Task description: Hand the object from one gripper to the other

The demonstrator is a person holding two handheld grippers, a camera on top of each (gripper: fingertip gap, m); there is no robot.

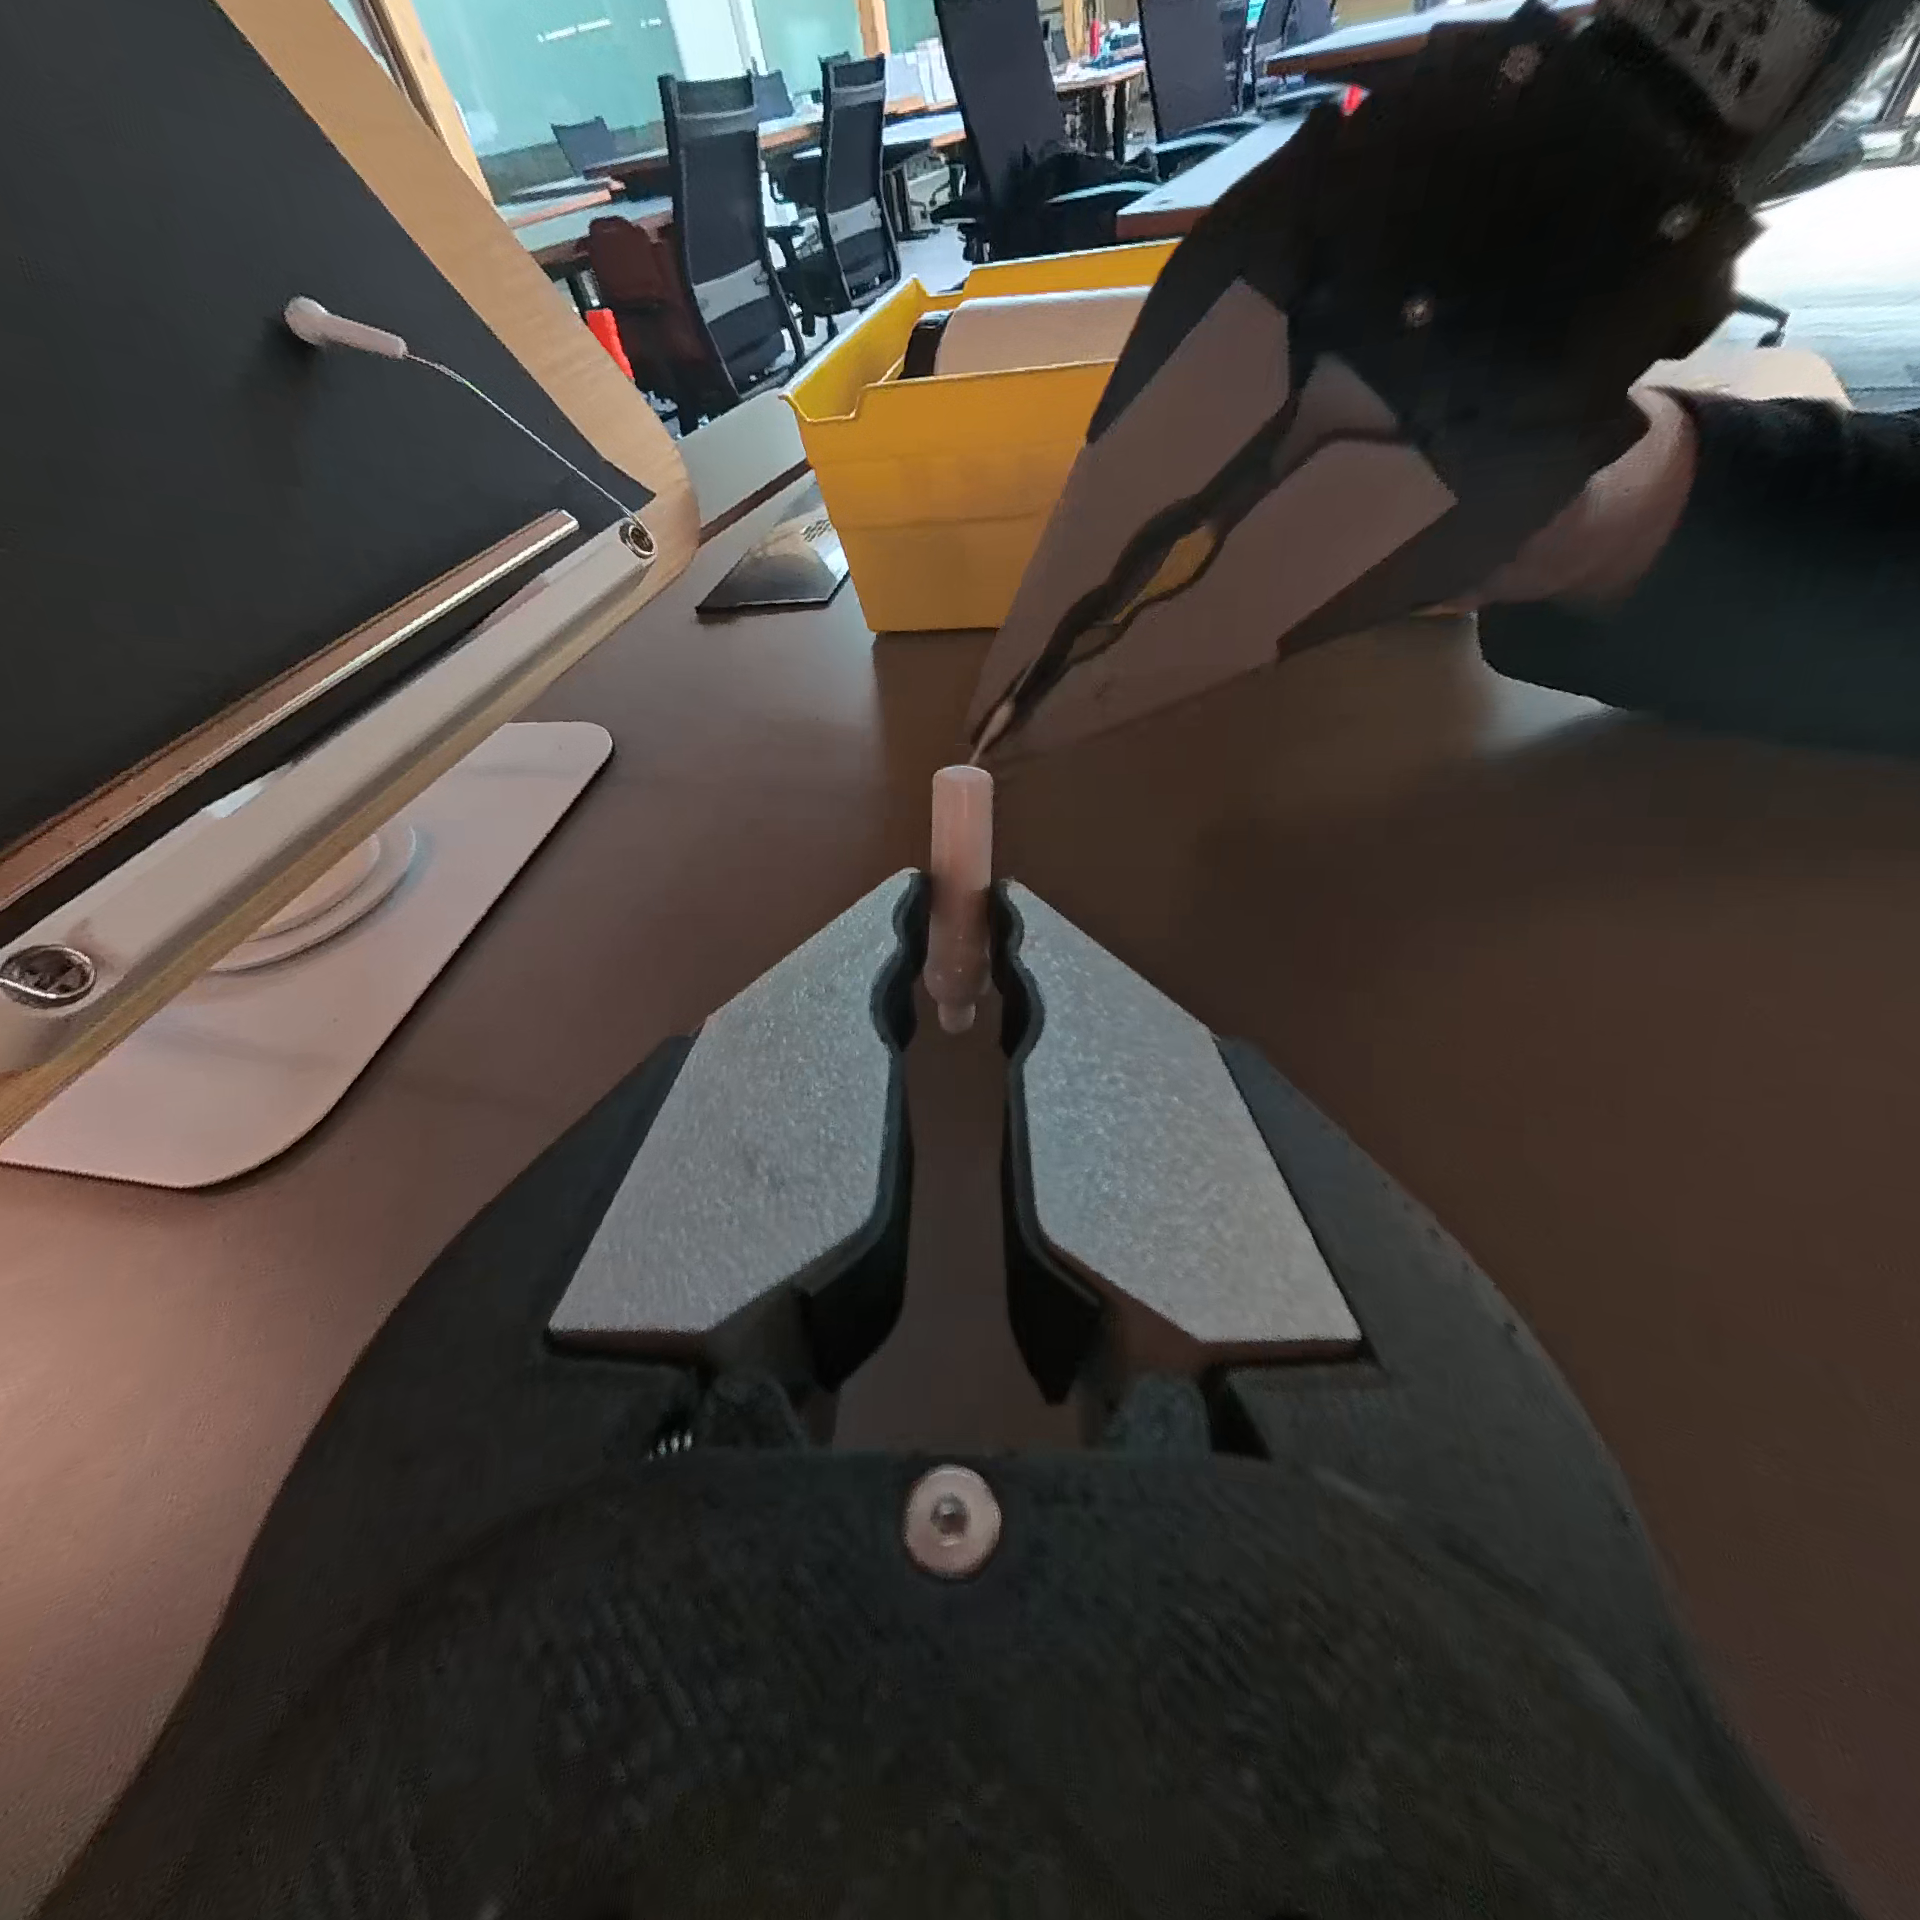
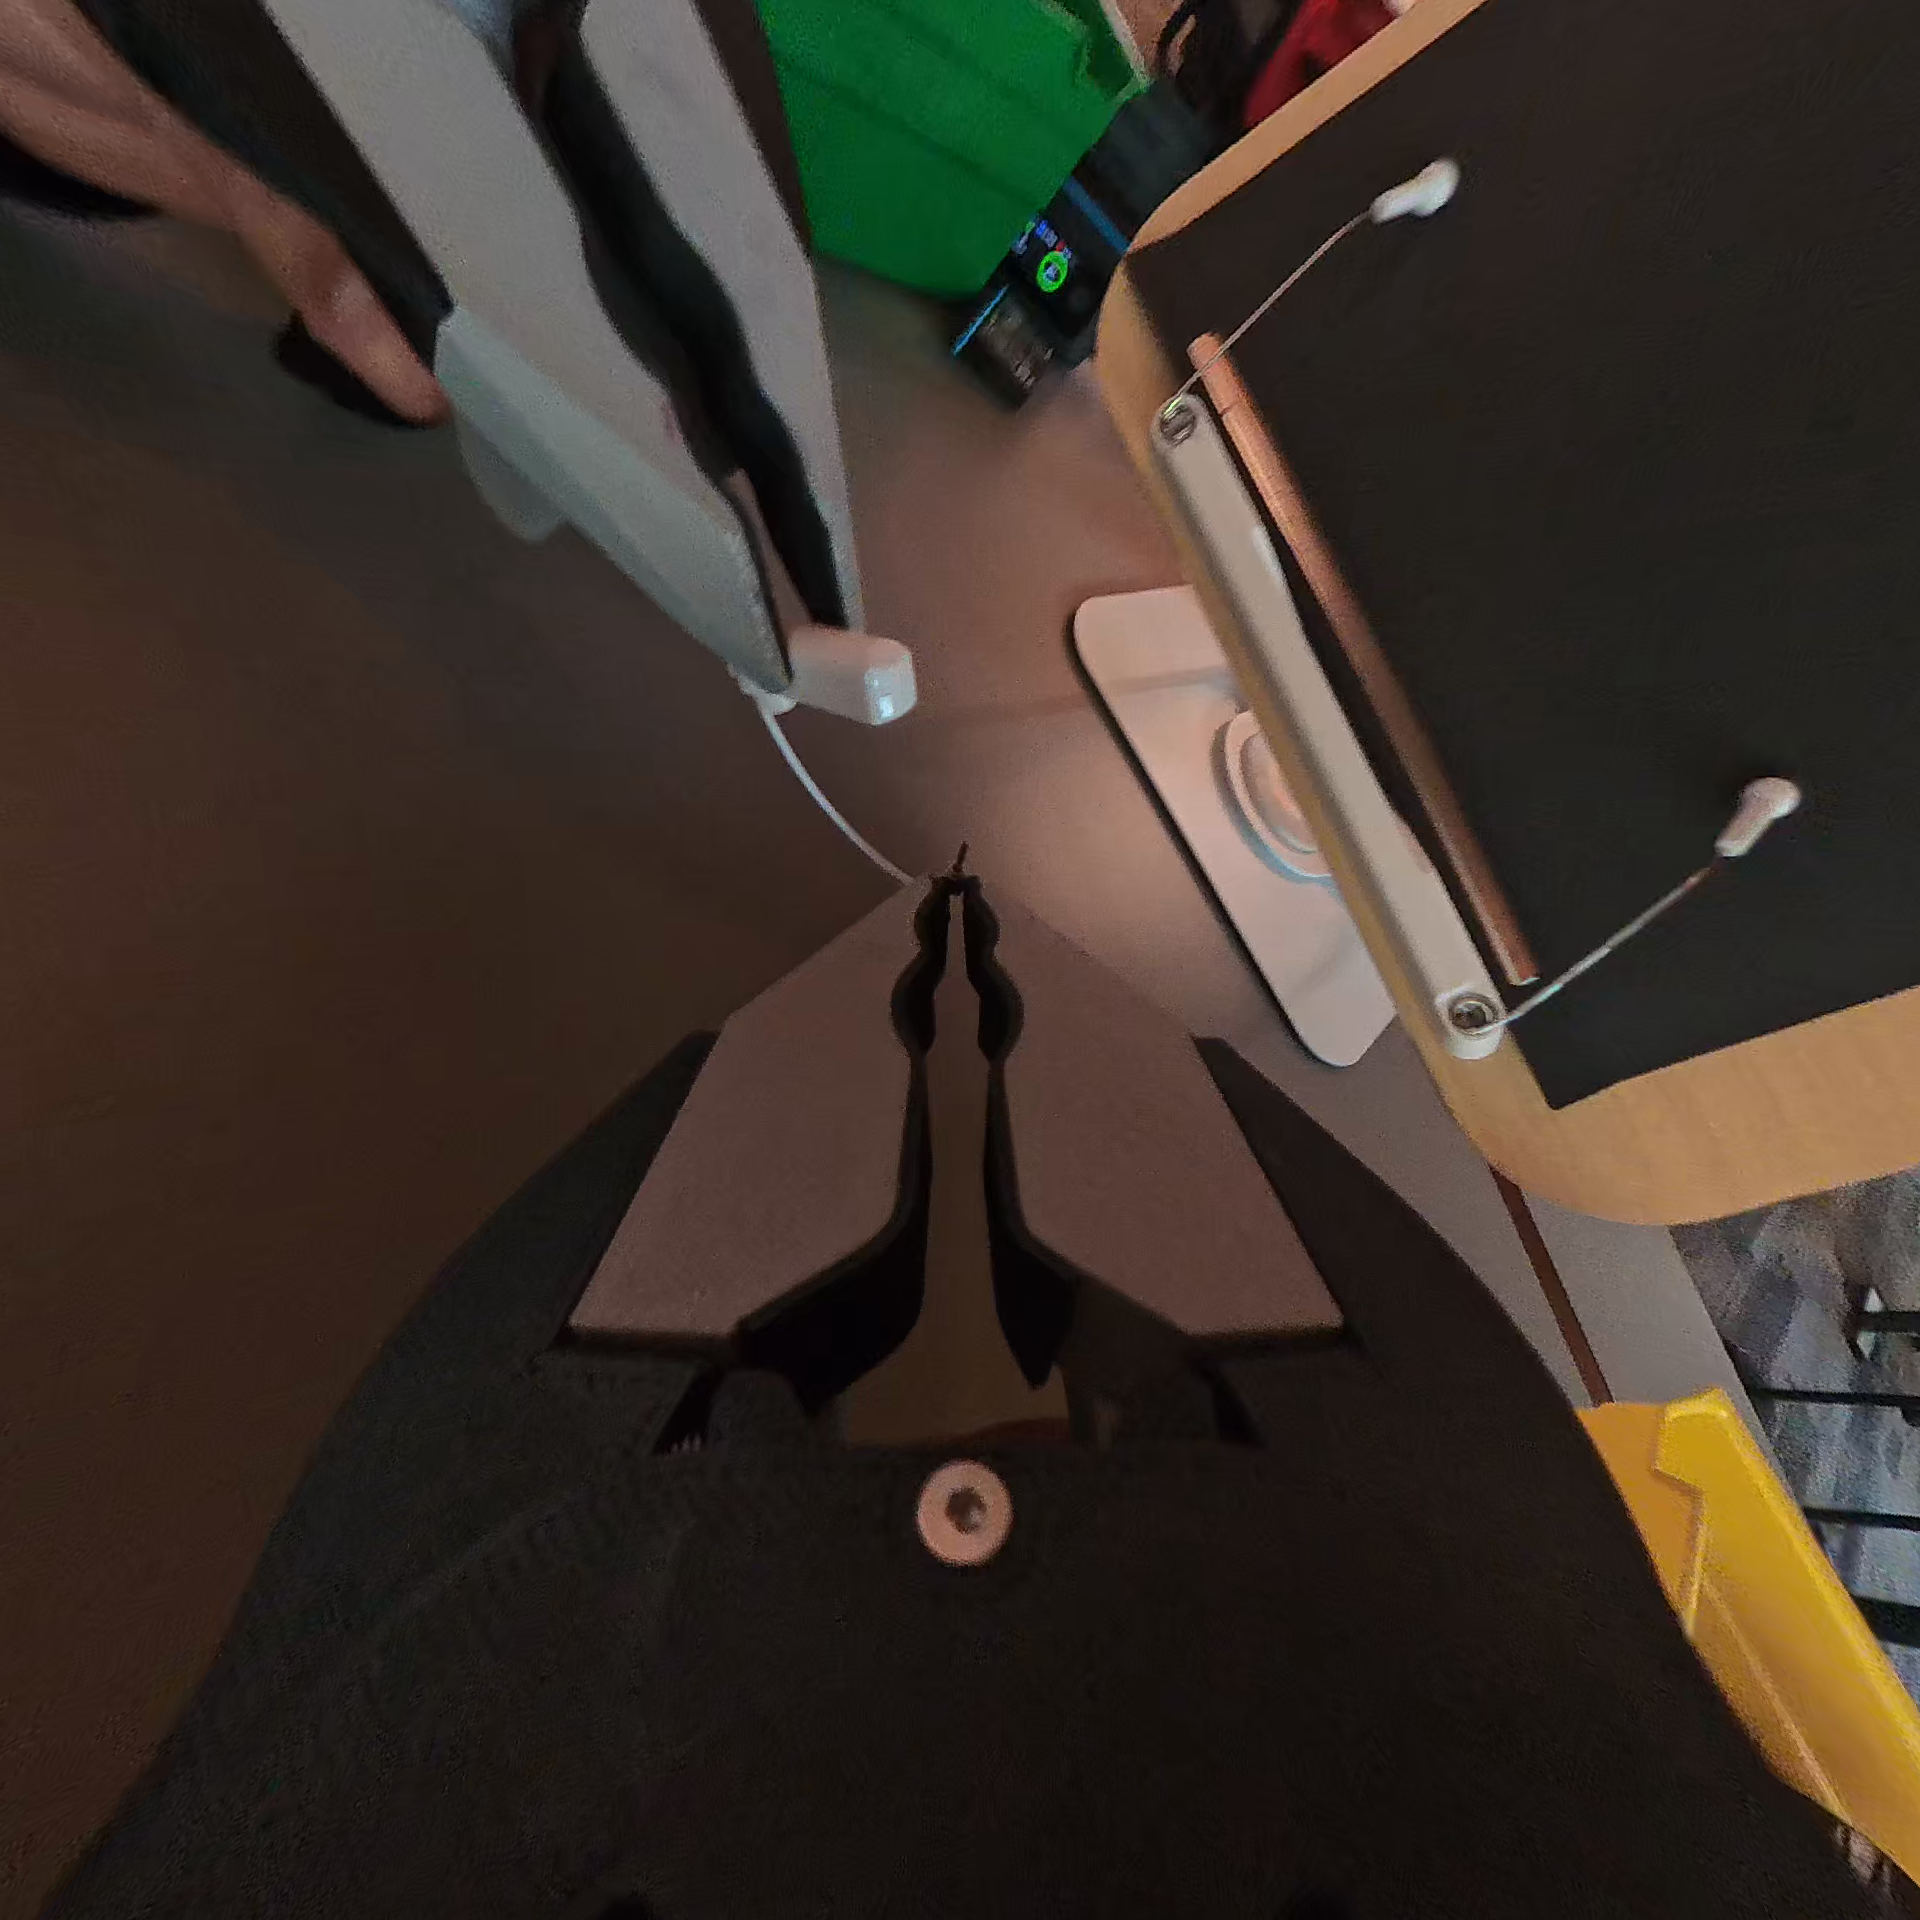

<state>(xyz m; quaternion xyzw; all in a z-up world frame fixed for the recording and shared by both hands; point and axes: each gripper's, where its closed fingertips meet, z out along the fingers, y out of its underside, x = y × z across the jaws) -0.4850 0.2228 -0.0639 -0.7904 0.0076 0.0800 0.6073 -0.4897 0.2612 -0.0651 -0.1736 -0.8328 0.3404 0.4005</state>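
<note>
The object is a small white plug (image 1: 961, 883) with a thin white cable (image 2: 821, 790). My left gripper (image 1: 958, 914) is shut on the plug, which stands upright between its fingertips above the brown table (image 1: 1351, 1039). In the right wrist view the left gripper (image 2: 800, 665) comes in from the upper left with the plug (image 2: 862, 677) sticking out of its tip. The cable curves from the plug to my right gripper (image 2: 951, 888), which is shut on the cable's far end. In the left wrist view the right gripper (image 1: 982, 740) points down just above the plug.
A tilted black board in a wooden frame (image 1: 260, 343) stands on a white base (image 1: 343, 997) at the left, with white pegs and wires on it. A yellow bin (image 1: 935, 468) stands behind. A green bin (image 2: 935, 125) and a small black device (image 2: 1029, 312) lie farther off.
</note>
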